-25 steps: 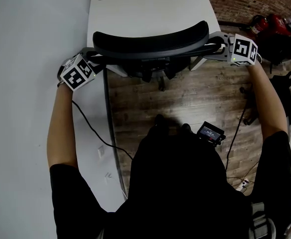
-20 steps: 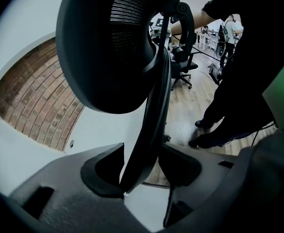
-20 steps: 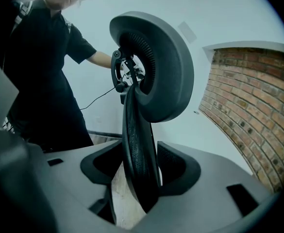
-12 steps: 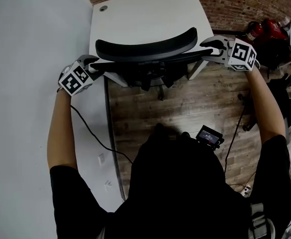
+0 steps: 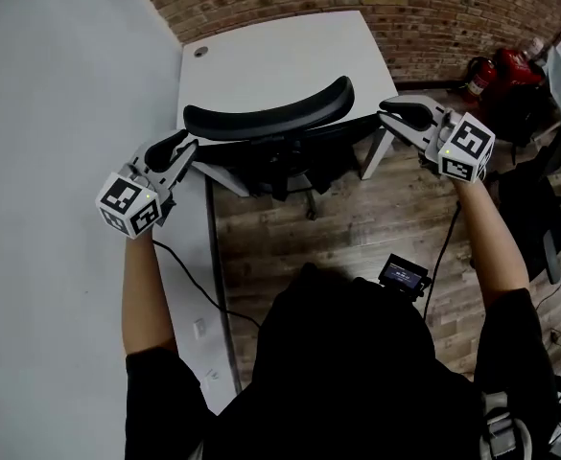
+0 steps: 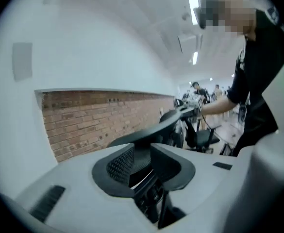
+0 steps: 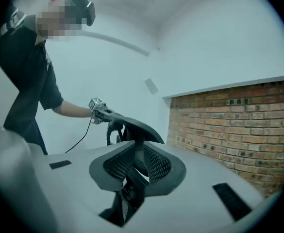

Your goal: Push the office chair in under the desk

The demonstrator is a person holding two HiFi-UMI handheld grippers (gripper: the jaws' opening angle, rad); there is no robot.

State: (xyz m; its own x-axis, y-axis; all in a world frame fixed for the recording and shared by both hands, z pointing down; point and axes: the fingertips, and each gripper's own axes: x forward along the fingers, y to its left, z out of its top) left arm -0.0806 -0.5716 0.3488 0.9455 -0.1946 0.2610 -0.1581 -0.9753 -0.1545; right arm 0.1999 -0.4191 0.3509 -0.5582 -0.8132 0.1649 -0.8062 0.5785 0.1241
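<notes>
Chair sits tucked under the white table, with only its curved black back showing at the near edge. The left gripper hovers just off one end of that back, the right gripper off the other. Both pairs of jaws have just been closing and stand partly apart, gripping nothing.

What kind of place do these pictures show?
Most likely an office: a white desk stands against a brick wall, a black office chair is at it, and more chairs show further back.
</notes>
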